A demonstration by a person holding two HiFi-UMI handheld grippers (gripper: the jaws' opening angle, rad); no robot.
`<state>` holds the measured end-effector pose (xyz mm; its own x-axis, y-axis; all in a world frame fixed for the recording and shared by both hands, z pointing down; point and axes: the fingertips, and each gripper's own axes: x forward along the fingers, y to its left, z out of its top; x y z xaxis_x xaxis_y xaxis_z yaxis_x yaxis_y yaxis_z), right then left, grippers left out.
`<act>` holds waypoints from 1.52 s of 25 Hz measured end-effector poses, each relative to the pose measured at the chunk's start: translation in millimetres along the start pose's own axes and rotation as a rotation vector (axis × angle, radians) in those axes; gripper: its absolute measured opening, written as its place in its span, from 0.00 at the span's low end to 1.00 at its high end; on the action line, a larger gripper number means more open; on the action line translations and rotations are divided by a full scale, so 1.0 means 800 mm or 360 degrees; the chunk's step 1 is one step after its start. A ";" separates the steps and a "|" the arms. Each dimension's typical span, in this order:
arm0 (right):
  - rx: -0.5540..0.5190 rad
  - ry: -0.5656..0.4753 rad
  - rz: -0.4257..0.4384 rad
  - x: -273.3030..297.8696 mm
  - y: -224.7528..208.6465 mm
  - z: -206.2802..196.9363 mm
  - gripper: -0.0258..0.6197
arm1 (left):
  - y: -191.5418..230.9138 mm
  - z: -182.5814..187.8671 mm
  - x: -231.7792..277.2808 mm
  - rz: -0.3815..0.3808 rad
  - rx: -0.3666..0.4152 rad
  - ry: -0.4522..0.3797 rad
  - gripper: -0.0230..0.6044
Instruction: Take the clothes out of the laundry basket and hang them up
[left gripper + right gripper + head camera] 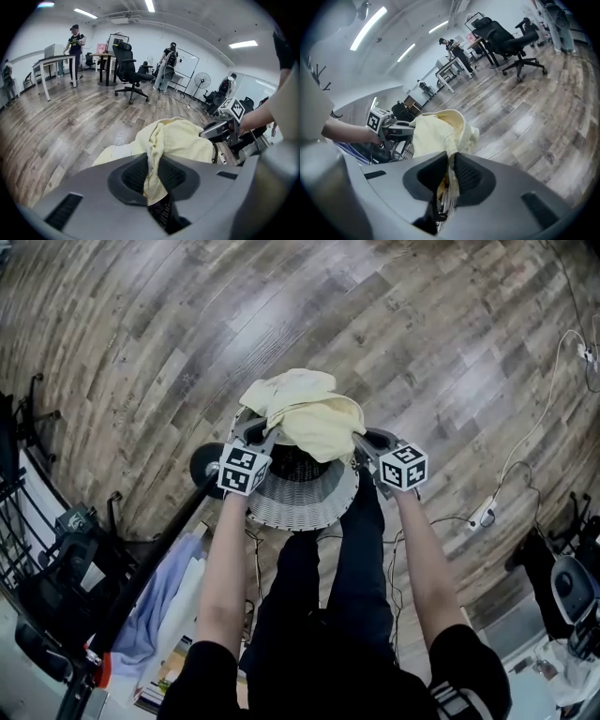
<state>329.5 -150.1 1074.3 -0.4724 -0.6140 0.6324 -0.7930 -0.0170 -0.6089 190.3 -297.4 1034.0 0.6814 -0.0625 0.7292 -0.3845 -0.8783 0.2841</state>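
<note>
A pale yellow garment (305, 413) lies bunched over the far rim of a round white laundry basket (305, 502) on the wood floor. My left gripper (261, 439) is shut on the garment's left side; a fold of the yellow cloth (154, 168) runs down between its jaws. My right gripper (364, 448) is shut on the garment's right edge, with the cloth (451, 173) pinched between its jaws. Each gripper view shows the other gripper beside the garment. The basket's dark inside shows below the cloth.
A dark rack with a lilac cloth (155, 601) and a white one hanging on it stands at the left. A white cable and power strip (483, 514) lie on the floor at the right. Office chairs (129, 70), desks and several people stand far off.
</note>
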 end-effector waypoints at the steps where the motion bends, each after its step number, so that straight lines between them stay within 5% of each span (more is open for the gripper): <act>1: -0.0035 0.0021 -0.0019 -0.001 0.003 0.002 0.12 | -0.004 0.001 -0.003 -0.0004 0.0017 0.0005 0.14; 17: -0.0521 -0.0078 -0.0348 -0.102 0.102 0.091 0.10 | -0.063 0.032 -0.151 0.0108 -0.0140 -0.0204 0.12; 38: -0.0845 -0.0225 -0.0195 -0.204 0.327 0.209 0.09 | -0.120 0.084 -0.414 0.0325 -0.0198 -0.0466 0.12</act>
<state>263.2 -185.9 731.5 -0.3377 -0.7328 0.5907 -0.9408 0.2823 -0.1877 43.0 -224.2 723.6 0.7252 -0.3787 0.5750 -0.5912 -0.7706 0.2382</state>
